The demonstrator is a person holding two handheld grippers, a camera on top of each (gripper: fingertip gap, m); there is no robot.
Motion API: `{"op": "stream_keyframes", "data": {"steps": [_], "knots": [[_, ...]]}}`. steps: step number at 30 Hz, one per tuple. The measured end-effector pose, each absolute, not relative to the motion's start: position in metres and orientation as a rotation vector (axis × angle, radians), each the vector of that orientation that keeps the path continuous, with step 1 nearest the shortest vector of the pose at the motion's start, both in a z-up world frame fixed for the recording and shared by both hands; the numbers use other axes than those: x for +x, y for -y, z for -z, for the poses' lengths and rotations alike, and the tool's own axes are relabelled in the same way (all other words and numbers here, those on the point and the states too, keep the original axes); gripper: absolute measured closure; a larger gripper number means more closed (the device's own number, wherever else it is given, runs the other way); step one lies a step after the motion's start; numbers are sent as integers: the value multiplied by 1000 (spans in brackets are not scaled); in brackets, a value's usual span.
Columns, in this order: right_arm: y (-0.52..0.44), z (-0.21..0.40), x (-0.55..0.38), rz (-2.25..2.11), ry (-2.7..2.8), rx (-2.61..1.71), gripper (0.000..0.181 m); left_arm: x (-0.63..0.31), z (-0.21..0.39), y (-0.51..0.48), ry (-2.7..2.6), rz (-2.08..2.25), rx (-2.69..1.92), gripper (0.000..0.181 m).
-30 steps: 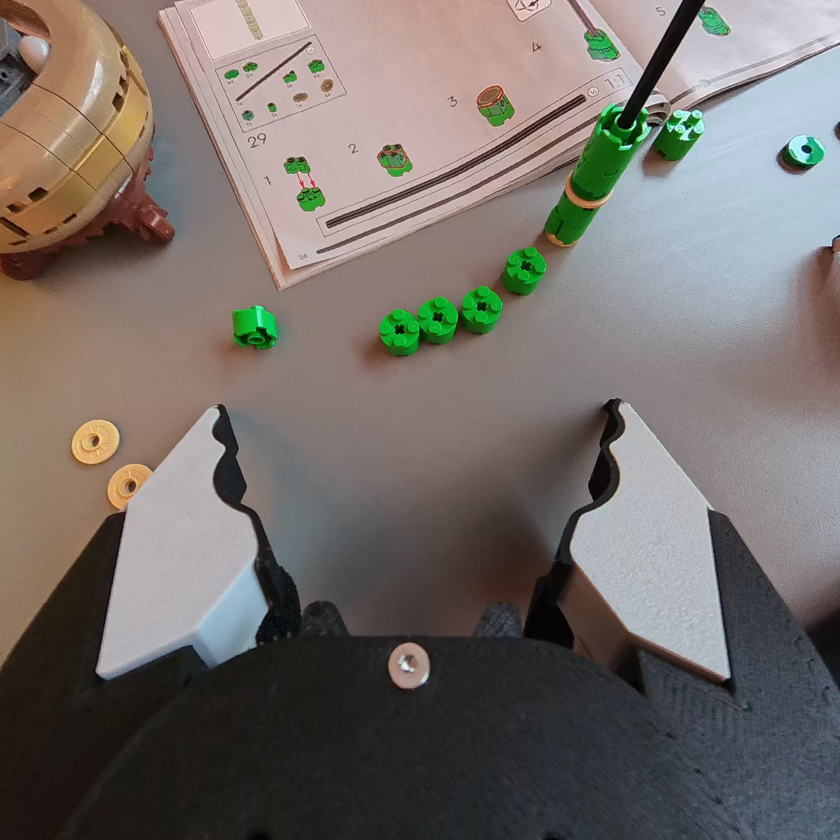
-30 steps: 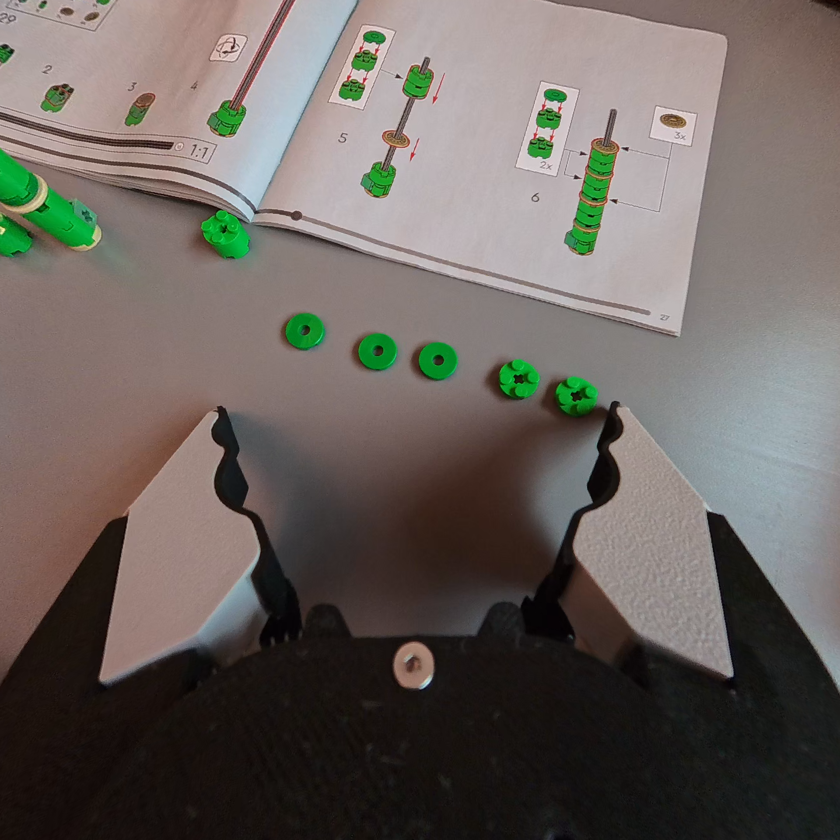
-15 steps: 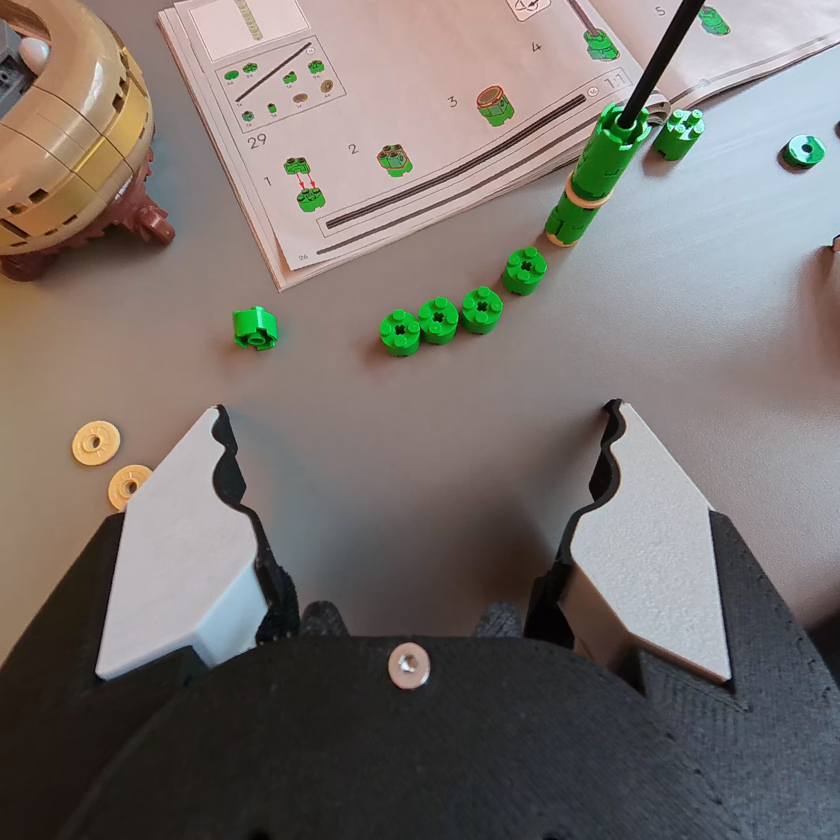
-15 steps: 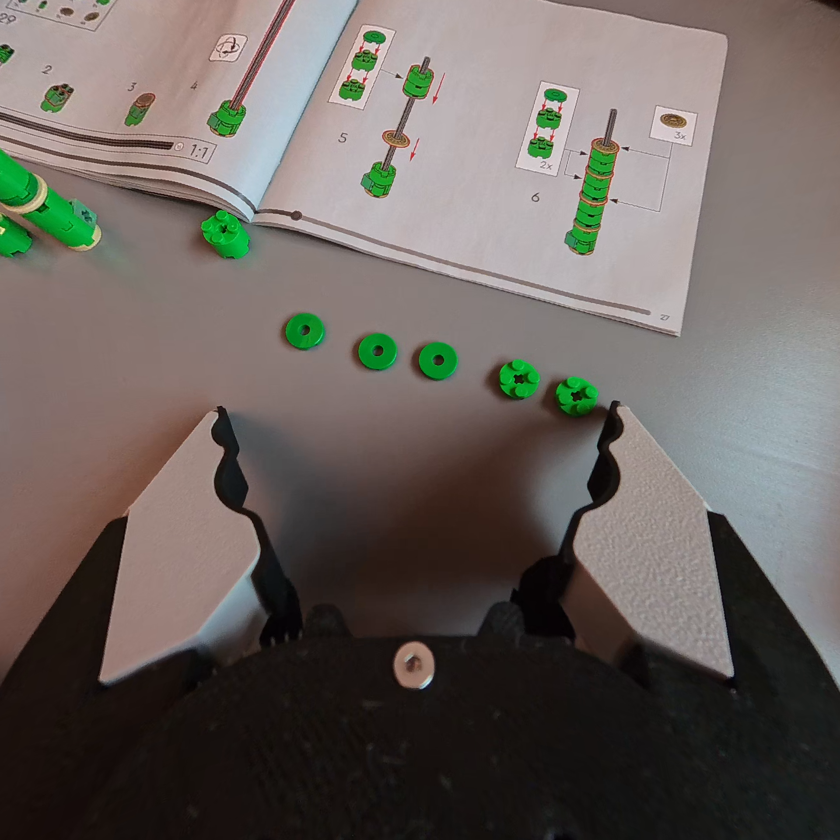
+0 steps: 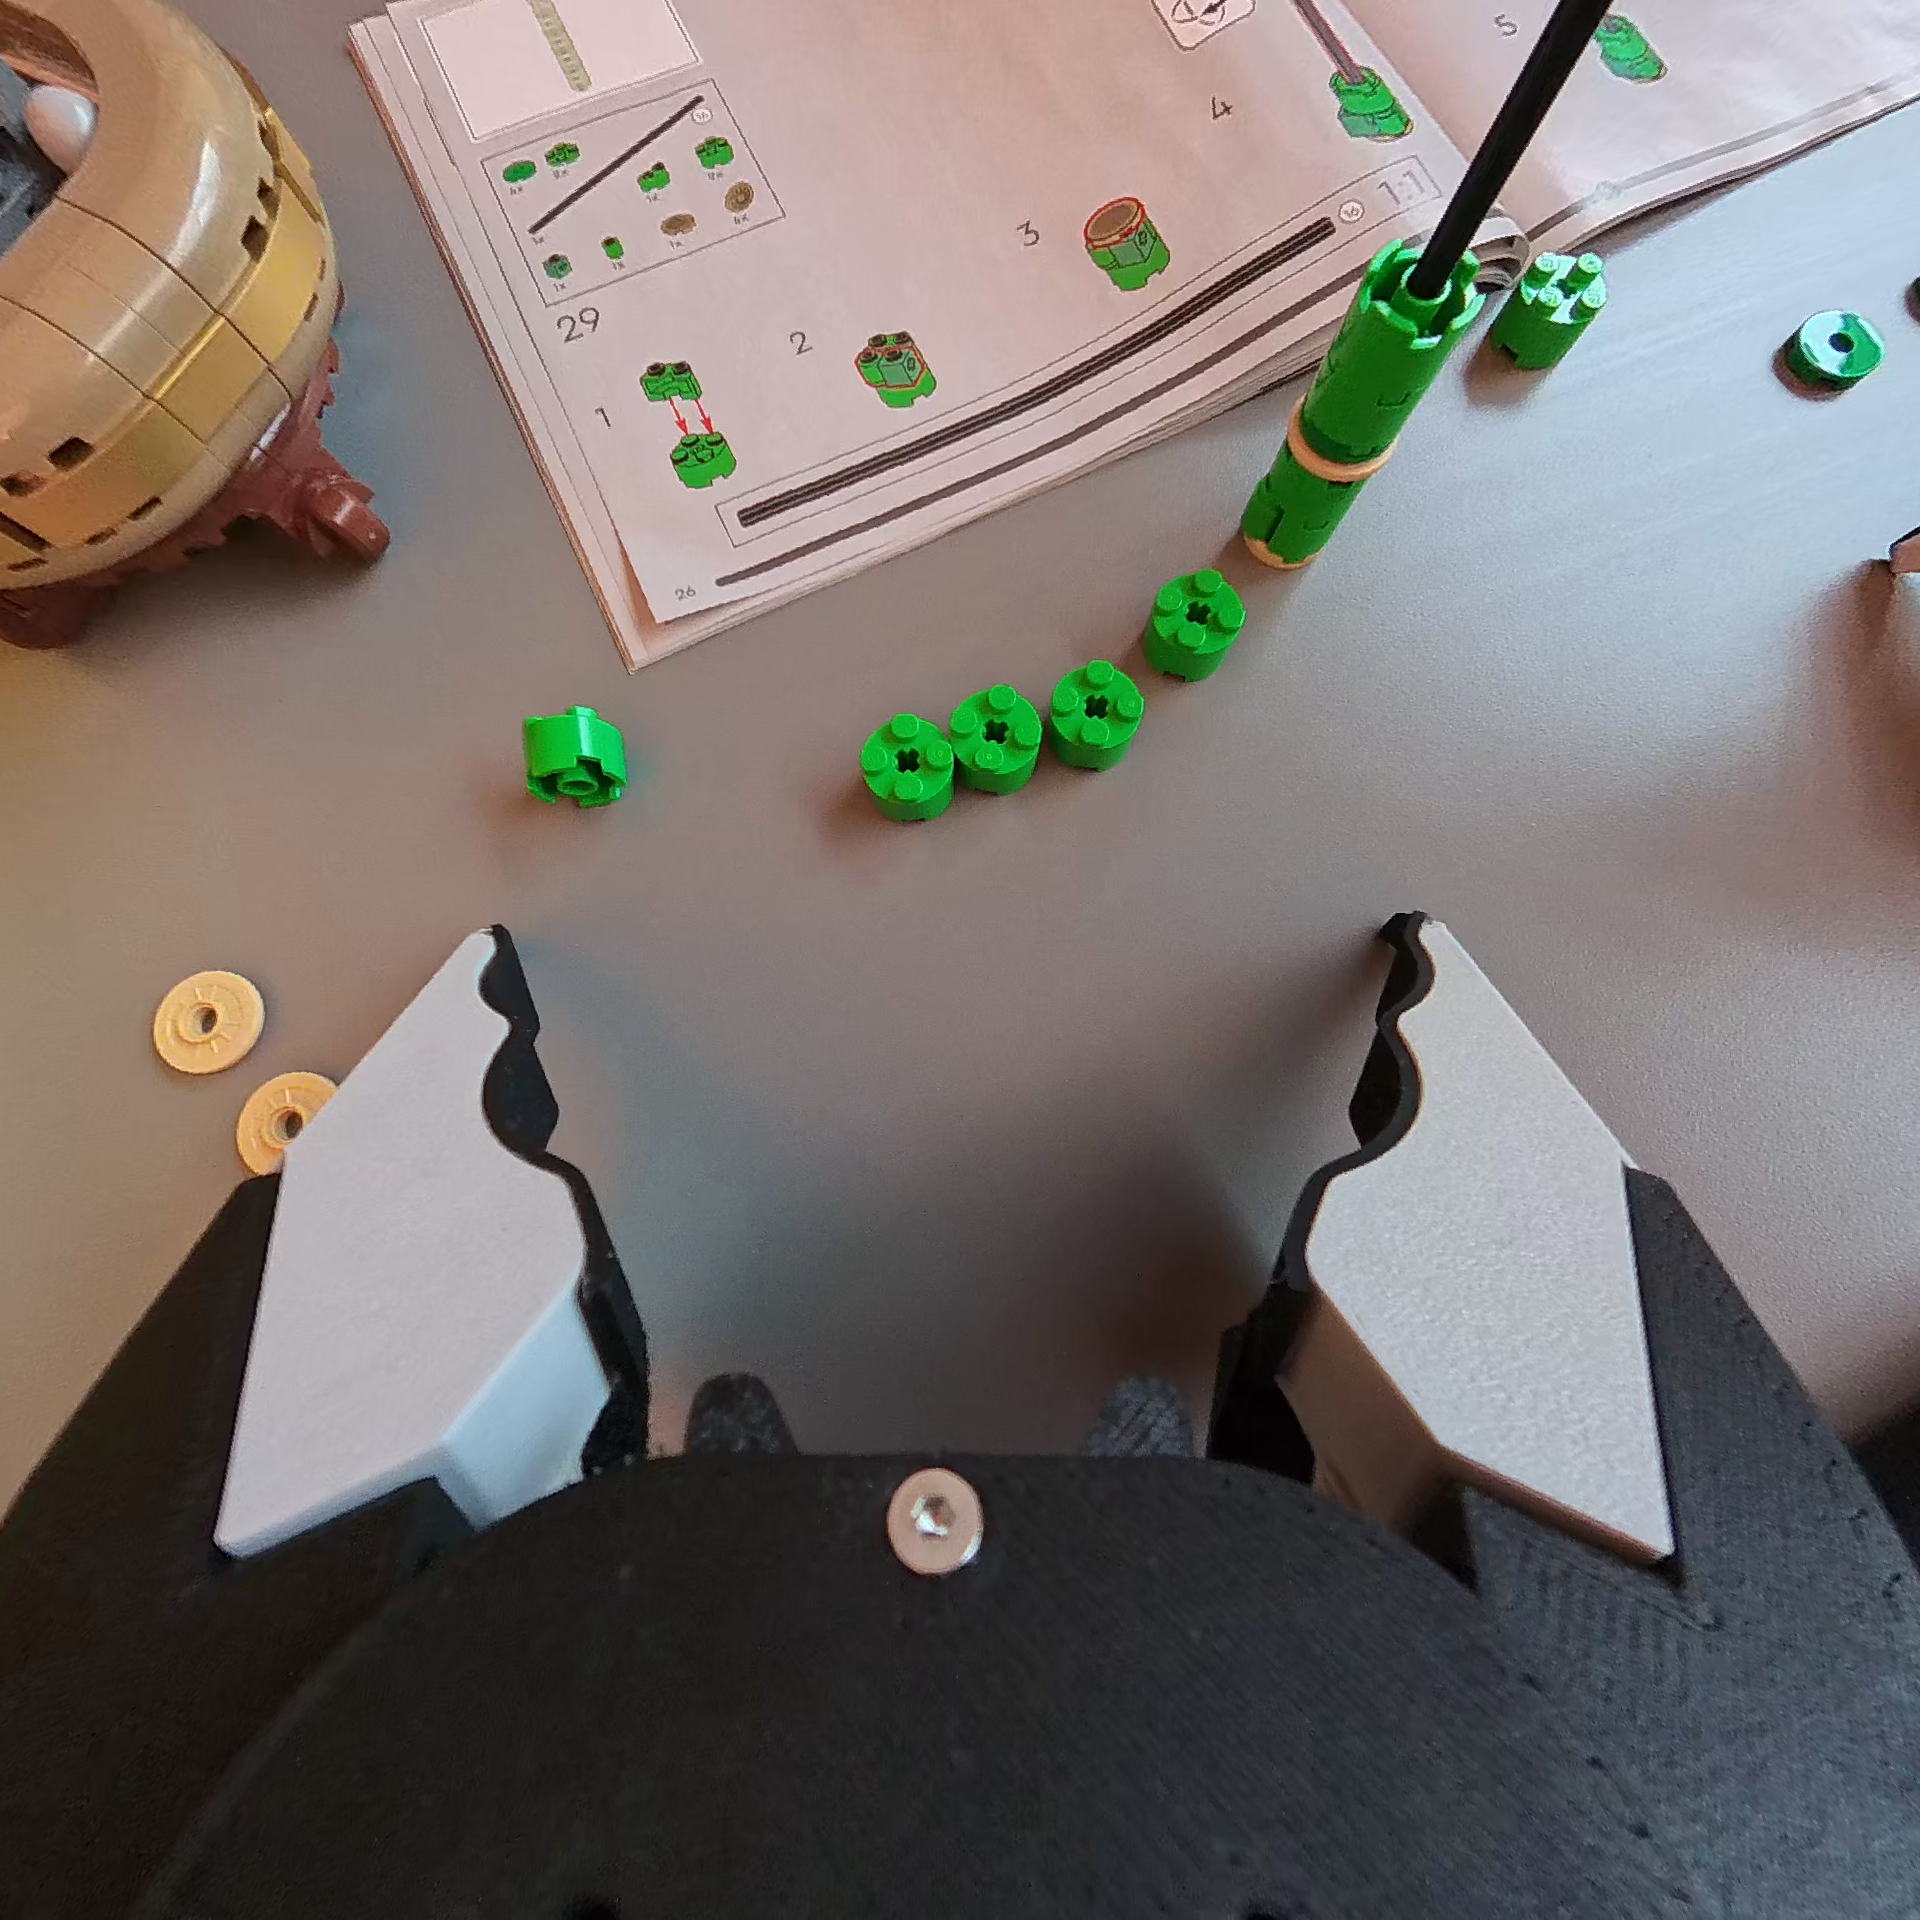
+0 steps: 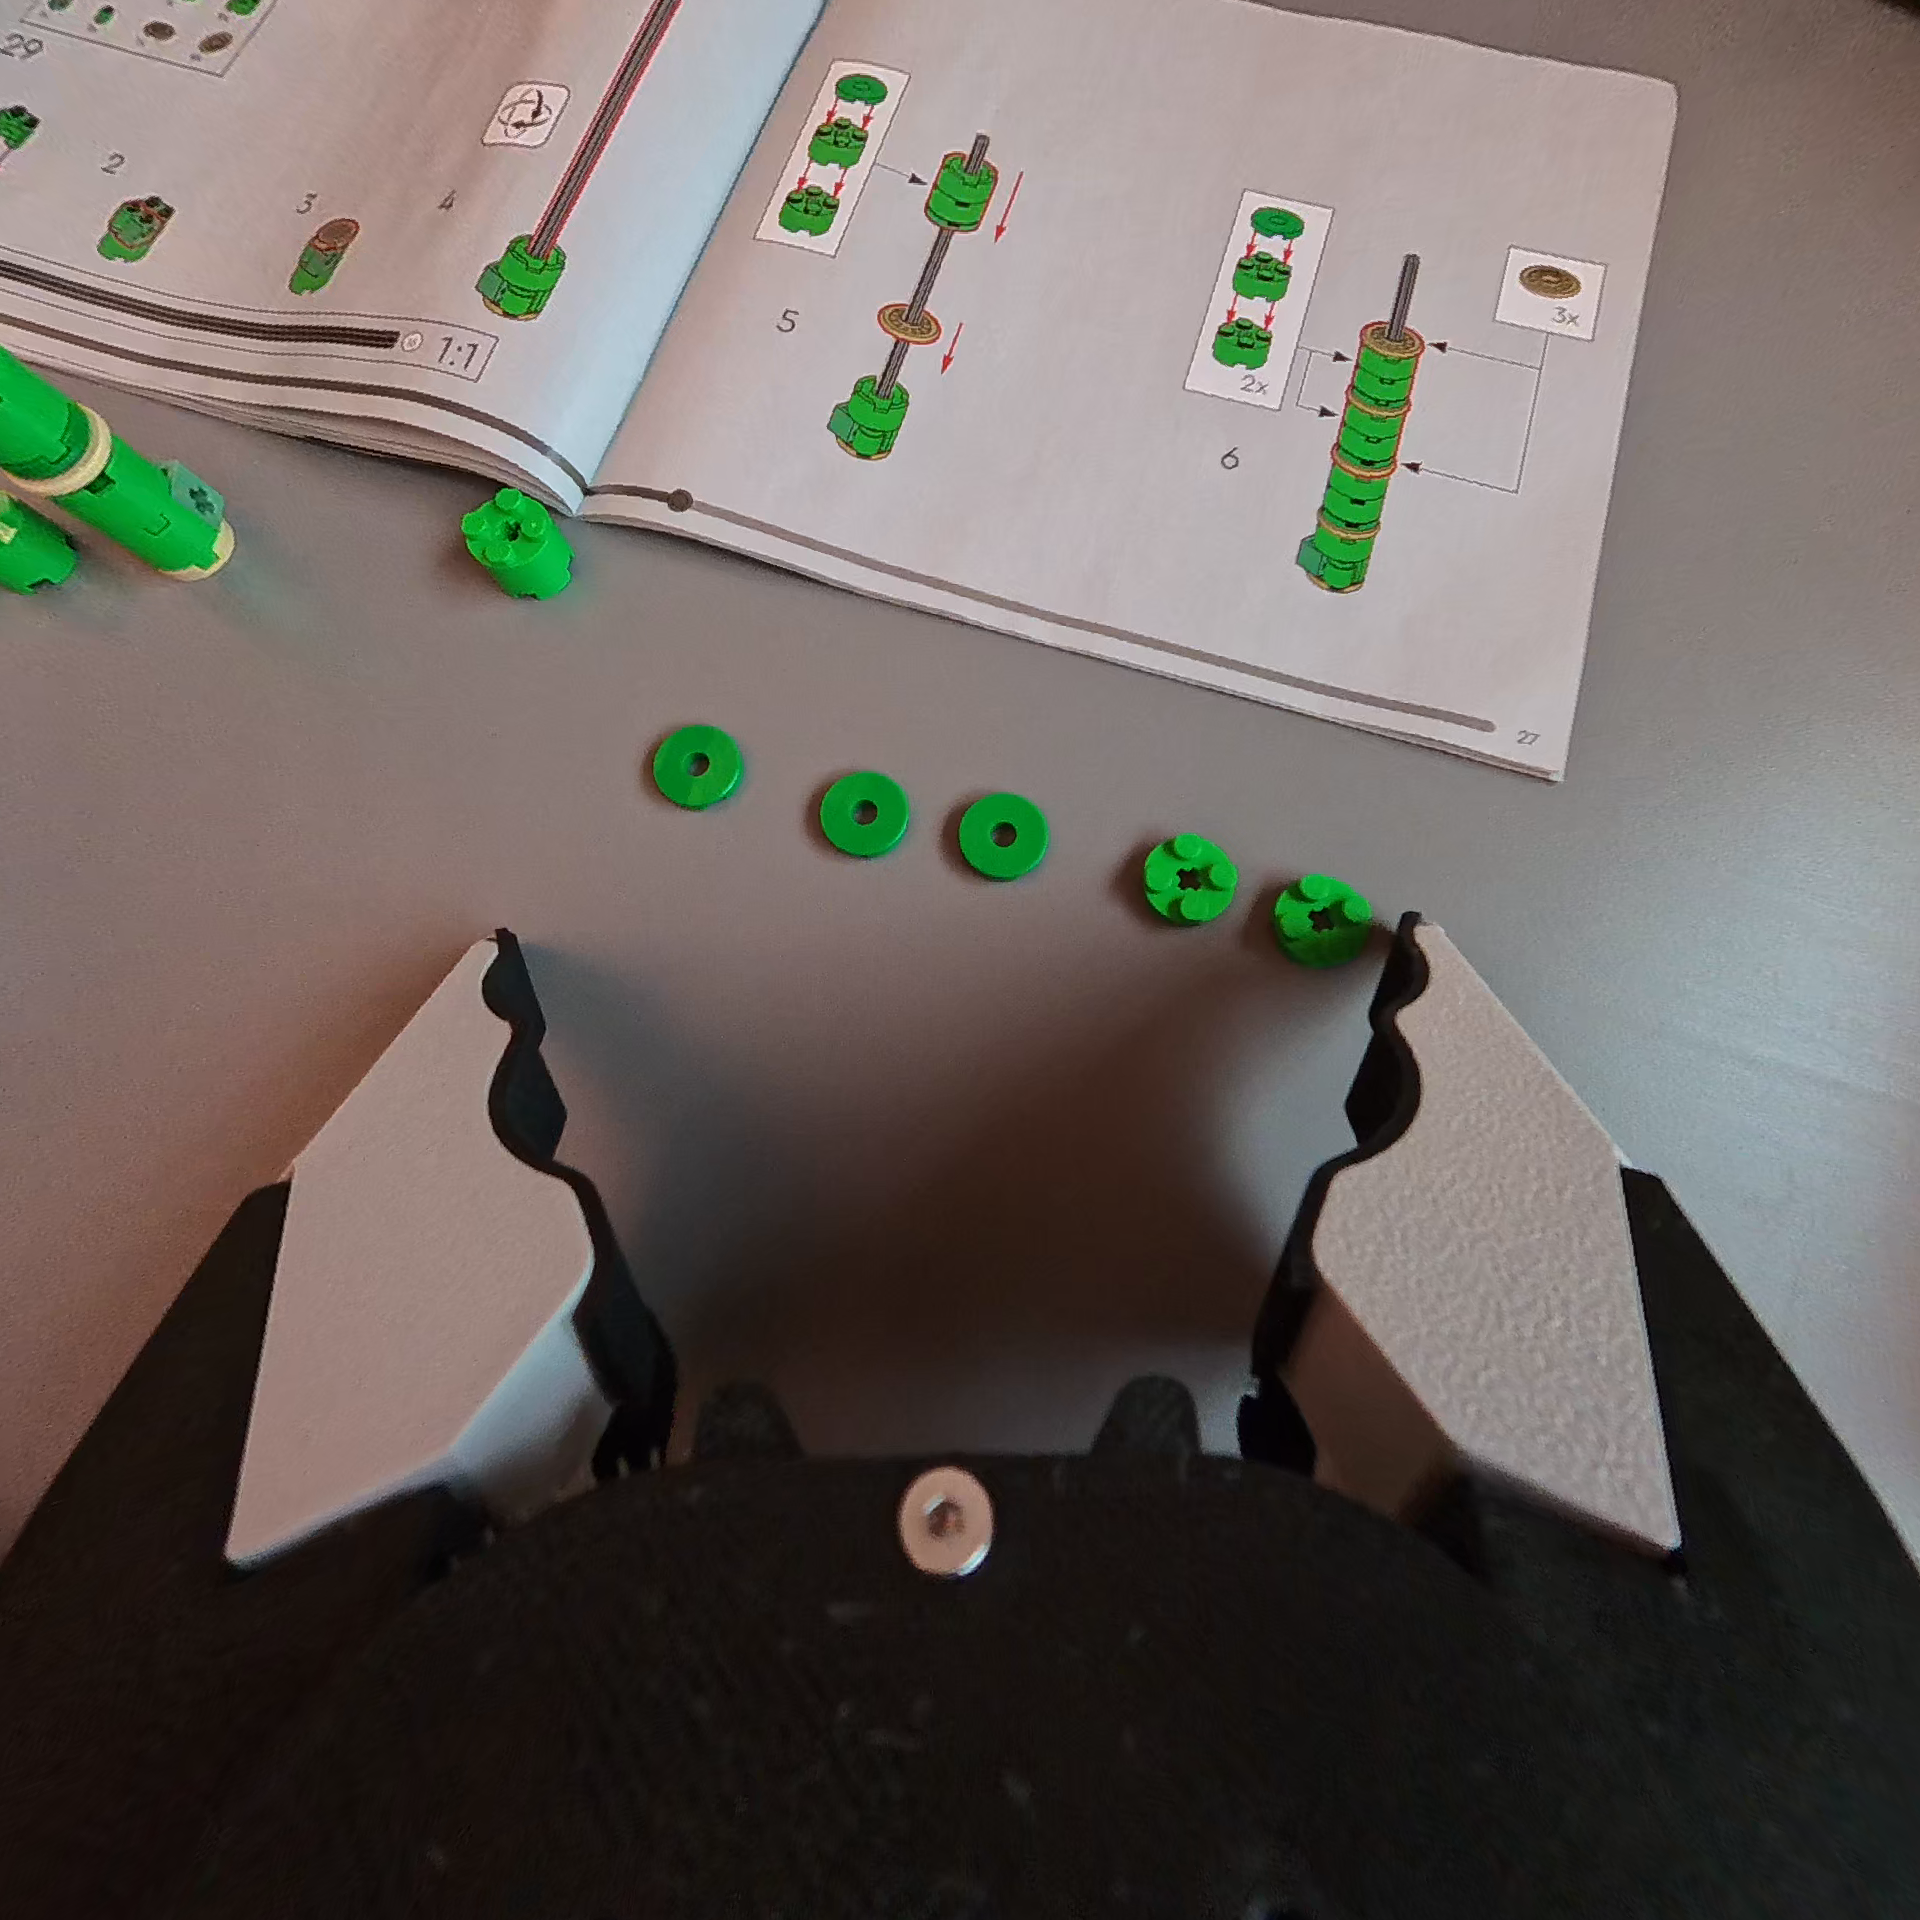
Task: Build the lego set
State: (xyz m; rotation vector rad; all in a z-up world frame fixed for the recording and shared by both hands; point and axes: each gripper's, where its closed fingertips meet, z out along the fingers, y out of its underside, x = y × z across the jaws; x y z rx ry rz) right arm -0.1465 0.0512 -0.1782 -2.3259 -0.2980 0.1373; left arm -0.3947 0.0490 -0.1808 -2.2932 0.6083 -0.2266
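My left gripper (image 5: 951,930) is open and empty above the grey table. Beyond it lie several green round bricks (image 5: 995,740) in a row, one more on its side (image 5: 574,756), and a green stack (image 5: 1351,405) on a black axle (image 5: 1496,145). My right gripper (image 6: 951,930) is open and empty. Just beyond it lie three flat green round tiles (image 6: 864,815) and two green round studded plates (image 6: 1191,879); the rightmost plate (image 6: 1322,921) sits beside my right fingertip (image 6: 1415,935). The green stack (image 6: 125,488) also shows at the left of the right wrist view.
An open instruction booklet (image 5: 935,208) lies at the back, also in the right wrist view (image 6: 1143,364). A tan and brown round model (image 5: 135,312) stands far left. Two tan discs (image 5: 208,1020) lie by my left finger. A green brick (image 6: 516,543) rests at the booklet's edge. The green stack (image 5: 1351,405) sits 8 cm or so from the ends of my left fingers.
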Motion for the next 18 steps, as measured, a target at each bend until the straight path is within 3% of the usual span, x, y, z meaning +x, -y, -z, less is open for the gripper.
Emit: {"op": "stream_keyframes", "data": {"steps": [5, 8, 15, 18], "knots": [[-54, 177, -146, -144, 318, -2319, 31, -396, 180, -48, -608, 224, -2298, 27], [-47, 167, -145, -180, 367, -2286, 63, -394, 171, -44, -612, 283, -2273, 38], [-53, 48, -132, -131, 414, -1822, 60, -411, 89, -48, -534, 352, -1894, 43], [-56, 4, -137, -144, 462, -1690, 61, -422, 55, -48, -555, 390, -1739, 59]]}}
